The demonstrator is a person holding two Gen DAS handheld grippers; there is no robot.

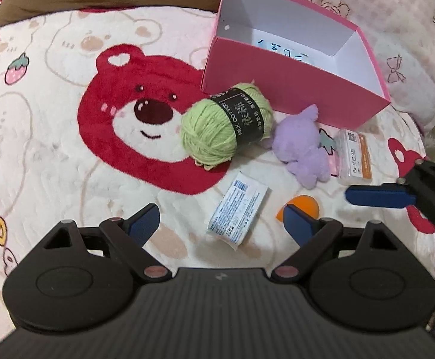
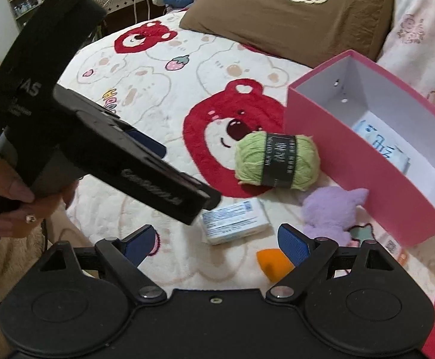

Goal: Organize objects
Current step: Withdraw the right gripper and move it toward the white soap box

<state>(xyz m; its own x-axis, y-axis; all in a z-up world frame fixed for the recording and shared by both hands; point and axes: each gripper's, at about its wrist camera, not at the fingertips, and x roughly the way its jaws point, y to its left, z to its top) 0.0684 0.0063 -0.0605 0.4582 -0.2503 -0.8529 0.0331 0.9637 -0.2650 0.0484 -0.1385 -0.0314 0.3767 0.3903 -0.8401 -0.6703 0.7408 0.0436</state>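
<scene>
On blanket (image 1: 53, 125), white packet (image 1: 237, 214) just ahead of left hand-held gripper (image 1: 221, 223), jaws wide, empty.

pink box (image 1: 277, 89): 1 | green yarn ball (image 1: 217, 128): 1 | purple plush toy (image 1: 301, 149): 1 | white packet (image 1: 238, 209): 1 | orange sponge (image 1: 304, 205): 1 | clear case (image 1: 355, 155): 1

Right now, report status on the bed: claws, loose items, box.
Both claws open, empty: left claw, right claw. Yarn, purple plush, white packet loose beside pink box. Nothing blocks the box.
</scene>
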